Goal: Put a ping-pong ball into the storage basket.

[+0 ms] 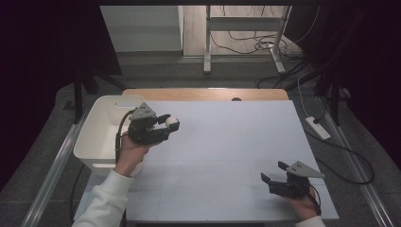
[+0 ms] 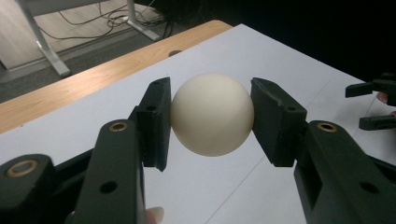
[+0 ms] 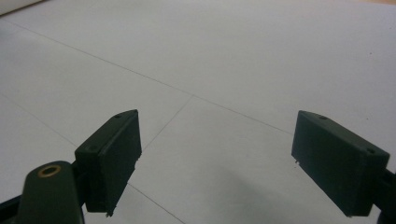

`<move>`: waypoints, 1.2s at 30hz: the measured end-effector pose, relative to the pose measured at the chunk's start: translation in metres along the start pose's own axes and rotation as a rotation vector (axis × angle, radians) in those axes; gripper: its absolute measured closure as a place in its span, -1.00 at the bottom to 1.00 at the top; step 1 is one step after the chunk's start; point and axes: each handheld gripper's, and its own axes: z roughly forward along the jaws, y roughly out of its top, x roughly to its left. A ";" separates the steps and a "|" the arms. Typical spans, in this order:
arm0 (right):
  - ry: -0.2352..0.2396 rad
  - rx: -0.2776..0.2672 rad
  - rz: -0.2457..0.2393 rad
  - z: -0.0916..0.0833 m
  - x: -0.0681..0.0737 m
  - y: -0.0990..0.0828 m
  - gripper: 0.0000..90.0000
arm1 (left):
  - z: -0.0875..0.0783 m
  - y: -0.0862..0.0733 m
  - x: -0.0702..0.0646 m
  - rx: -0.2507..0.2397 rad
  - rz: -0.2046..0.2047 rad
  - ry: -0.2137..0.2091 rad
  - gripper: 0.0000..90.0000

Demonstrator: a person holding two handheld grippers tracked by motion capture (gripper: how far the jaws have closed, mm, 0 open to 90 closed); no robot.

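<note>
Cream ball [image 2: 212,114] sits clamped between the left gripper [image 2: 211,116] pads above the table [image 2: 299,60].

It looks like a lab. A white-topped table [image 1: 222,156] stands between black curtains [image 1: 42,56]. Loose cables [image 1: 246,45] trail across the floor.

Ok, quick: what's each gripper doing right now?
Left gripper: jaws shut on the cream ball.
Right gripper: jaws open, nothing between them.

Ball [image 1: 172,122] just right of bin [image 1: 101,137]
</note>
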 end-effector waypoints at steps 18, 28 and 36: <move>-0.003 -0.004 0.007 0.000 -0.001 0.000 -0.65 | -0.014 0.004 0.020 -0.001 -0.026 0.060 0.12; -0.003 -0.004 0.008 0.000 -0.001 0.000 -0.65 | -0.022 0.004 0.033 0.005 -0.044 0.101 0.12; -0.003 -0.005 0.010 0.000 -0.001 0.000 -0.65 | -0.026 0.003 0.041 0.007 -0.059 0.124 0.12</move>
